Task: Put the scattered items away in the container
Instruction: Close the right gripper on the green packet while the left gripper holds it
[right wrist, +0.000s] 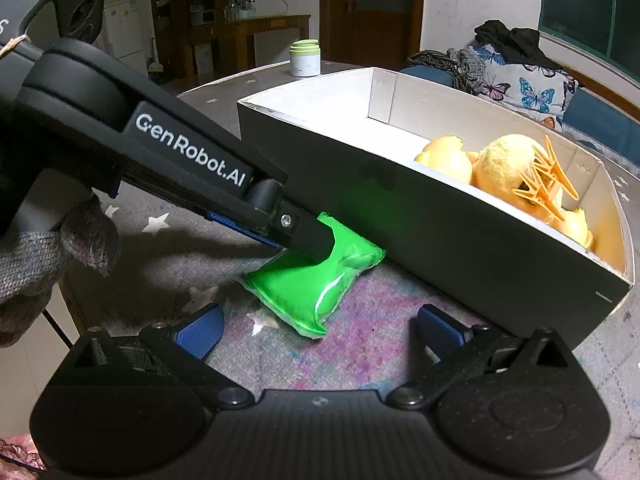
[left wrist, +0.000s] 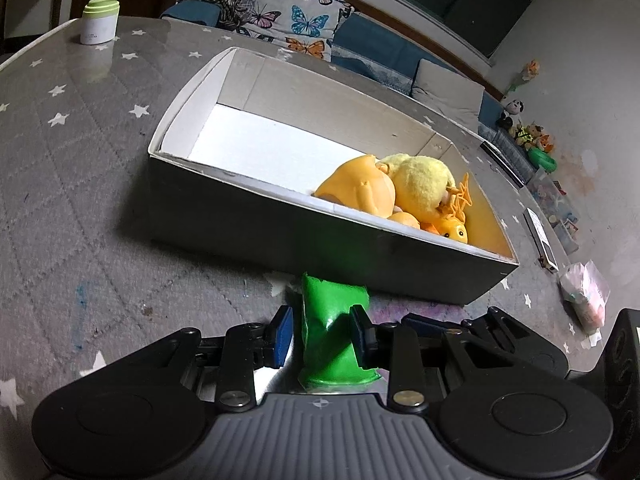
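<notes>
A: Left tongs [left wrist: 320, 334]?
B: Clenched on green pouch [right wrist: 310, 284], lying on counter [left wrist: 80, 184] just beside box [left wrist: 256, 220]. Pouch's near end hidden behind tongs body.
A: Right tongs [right wrist: 318, 330]?
B: Released, nothing between them, near pouch.
A: Box contents?
B: Yellow plush [left wrist: 420, 184], orange toys [left wrist: 362, 192]; partly cut off by box wall.

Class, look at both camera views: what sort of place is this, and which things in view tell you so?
Most likely a home living room: a sofa with a butterfly-print cushion, soft toys against the wall, and a wooden cabinet behind.
</notes>
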The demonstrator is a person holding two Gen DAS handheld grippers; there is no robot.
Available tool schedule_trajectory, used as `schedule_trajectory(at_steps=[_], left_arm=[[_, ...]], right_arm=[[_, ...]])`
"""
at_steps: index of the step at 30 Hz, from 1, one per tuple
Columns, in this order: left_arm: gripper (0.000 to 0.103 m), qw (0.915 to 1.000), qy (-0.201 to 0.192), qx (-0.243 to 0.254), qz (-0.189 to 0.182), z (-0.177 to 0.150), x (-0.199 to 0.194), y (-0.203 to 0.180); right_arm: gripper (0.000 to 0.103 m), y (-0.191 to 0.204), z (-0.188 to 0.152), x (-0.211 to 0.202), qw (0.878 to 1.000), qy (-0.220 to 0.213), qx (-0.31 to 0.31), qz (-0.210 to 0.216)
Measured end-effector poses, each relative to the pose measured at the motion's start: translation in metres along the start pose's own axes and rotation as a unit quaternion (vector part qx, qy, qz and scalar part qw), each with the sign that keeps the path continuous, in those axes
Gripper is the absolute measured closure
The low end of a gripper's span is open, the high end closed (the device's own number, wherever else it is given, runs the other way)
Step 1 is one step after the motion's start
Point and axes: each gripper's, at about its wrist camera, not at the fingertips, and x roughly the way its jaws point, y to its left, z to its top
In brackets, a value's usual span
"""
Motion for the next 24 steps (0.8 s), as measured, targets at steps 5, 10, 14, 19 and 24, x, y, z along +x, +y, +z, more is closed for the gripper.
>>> schedule_trajectory(at_steps=[5,10,14,19,24], left_arm=[[0.07,0.9998,0.014,-0.017,-0.004,-0.003,0.001,-0.005],[0.07,0.9981,0.035,-0.038,-0.035,-0.006,0.003,-0.009],[0.07,0.9962,0.033,-0.057,-0.057,-0.004,-0.002,-0.007],[0.07,0.9981,0.001,-0.052,-0.034,0.002,-0.012,-0.003],[0.07,0.9974,-0.009,-0.062,-0.035,0.006,-0.007,0.003]], right_arm=[[0.0,0.0,-0.001,-0.001,1.0,-0.005,0.0,0.0],[0.0,-0.001,0.001,-0.001,1.0,-0.006,0.001,0.001],[0.0,0.0,0.002,-0.003,1.0,-0.006,0.003,-0.002],[0.005,-0.002,0.0,-0.009,1.0,-0.008,0.01,-0.004],[0.014,-0.006,0.003,-0.013,1.0,-0.014,0.021,-0.006]])
